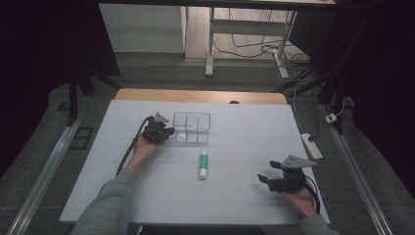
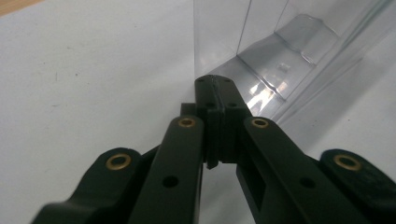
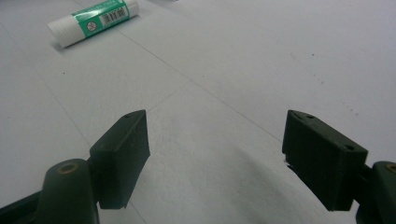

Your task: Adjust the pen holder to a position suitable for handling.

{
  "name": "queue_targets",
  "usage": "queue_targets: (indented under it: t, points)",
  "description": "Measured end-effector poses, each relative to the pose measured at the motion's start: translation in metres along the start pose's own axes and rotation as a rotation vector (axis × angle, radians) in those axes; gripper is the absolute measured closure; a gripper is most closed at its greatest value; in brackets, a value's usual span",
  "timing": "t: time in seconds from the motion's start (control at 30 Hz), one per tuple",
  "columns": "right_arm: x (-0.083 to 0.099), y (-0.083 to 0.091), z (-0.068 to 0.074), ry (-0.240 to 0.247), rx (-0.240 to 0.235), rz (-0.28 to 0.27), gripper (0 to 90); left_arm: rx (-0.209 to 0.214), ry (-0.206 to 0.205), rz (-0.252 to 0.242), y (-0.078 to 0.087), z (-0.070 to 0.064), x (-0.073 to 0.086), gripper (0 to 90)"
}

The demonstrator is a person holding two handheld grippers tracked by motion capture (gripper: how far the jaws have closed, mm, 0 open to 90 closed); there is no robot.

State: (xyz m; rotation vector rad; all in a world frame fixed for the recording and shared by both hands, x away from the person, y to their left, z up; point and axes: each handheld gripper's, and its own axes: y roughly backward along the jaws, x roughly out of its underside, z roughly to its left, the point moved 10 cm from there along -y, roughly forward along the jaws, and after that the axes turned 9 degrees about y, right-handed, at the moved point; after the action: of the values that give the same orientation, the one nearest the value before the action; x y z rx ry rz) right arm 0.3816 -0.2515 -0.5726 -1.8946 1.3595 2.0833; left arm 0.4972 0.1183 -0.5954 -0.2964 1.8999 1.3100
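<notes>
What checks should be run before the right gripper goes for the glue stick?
1. Right gripper jaws open and empty: ok.
2. Glue stick lying flat, free of other things: ok.
3. Table between right gripper and stick unobstructed: ok.
4. Left gripper jaws closed at the clear box wall: ok.
5. Whether the left jaws pinch the wall: cannot tell.
6. Box compartments free to receive the stick: ok.

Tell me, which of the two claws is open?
The right claw, near the table's right edge: its jaws stand wide apart over bare table. The left claw, beside the clear box, is shut.
</notes>
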Motion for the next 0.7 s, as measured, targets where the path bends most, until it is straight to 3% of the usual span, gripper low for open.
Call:
queue_targets:
  t: [0.7]
  points:
    - [0.000,0.000,0.000,0.000,0.002,0.000,21.9,0.031,-0.045,0.015,-0.010,-0.022,-0.006,89.1]
